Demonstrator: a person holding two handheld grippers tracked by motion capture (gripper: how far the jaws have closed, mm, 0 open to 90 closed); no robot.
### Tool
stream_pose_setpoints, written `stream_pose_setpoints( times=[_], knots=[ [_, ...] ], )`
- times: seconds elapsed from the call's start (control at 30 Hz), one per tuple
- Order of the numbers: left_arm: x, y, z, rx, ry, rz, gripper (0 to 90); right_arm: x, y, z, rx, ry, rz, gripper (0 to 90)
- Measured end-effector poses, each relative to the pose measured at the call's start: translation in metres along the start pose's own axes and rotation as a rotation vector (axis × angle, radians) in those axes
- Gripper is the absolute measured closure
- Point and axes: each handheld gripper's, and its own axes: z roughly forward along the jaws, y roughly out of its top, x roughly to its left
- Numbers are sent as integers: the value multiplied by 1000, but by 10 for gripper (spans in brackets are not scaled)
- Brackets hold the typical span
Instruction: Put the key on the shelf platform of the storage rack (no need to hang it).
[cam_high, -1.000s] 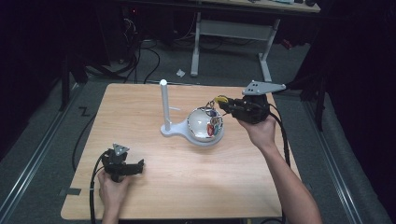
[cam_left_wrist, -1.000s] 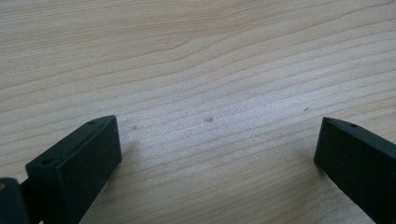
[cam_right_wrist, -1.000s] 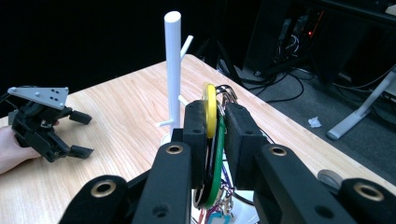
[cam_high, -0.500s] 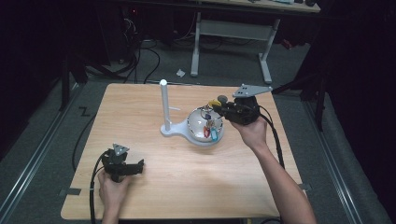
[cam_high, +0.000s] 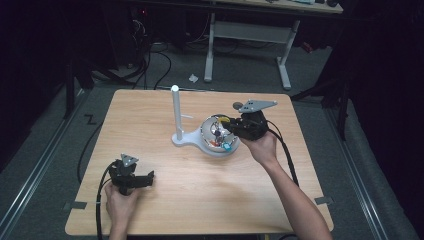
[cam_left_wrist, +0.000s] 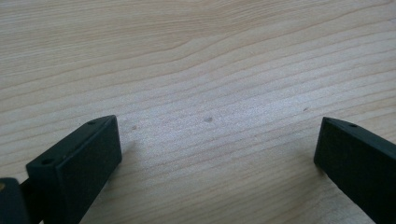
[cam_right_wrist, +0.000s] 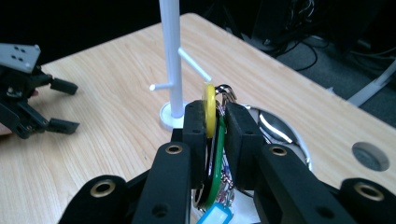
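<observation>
My right tongs (cam_right_wrist: 215, 122) have dropped in beside the white peg stand (cam_high: 176, 116) and clamp a bunch of key tags (cam_right_wrist: 211, 140) over the bowl (cam_high: 210, 131); hanging likely comes next. Left tongs (cam_left_wrist: 217, 154) idle, spread wide on the worktop (cam_high: 200, 190).

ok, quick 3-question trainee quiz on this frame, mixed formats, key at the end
1. True or false: the left gripper is open over bare table.
2. What does the right gripper grip?
A. the white stand's post
B. a bunch with a yellow tag and a green tag
C. the bowl's rim
3. Fill in: the white stand has thin ____ sticking out from its post.

Key
1. True: its jaws stand wide apart with only wood between them.
2. B: the yellow tag and green tag sit between the closed jaws, above the shiny bowl.
3. pegs.
</observation>
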Motion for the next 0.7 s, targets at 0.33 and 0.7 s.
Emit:
stream_pose_setpoints(
  times=[0.33, 0.7],
  knots=[
    [0, 0, 0, 0, 0, 0, 10, -3, -16, 21, 40, 3, 23, 795],
    [0, 0, 0, 0, 0, -1, 10, -6, -25, 39, 79, -7, 38, 791]
  ],
)
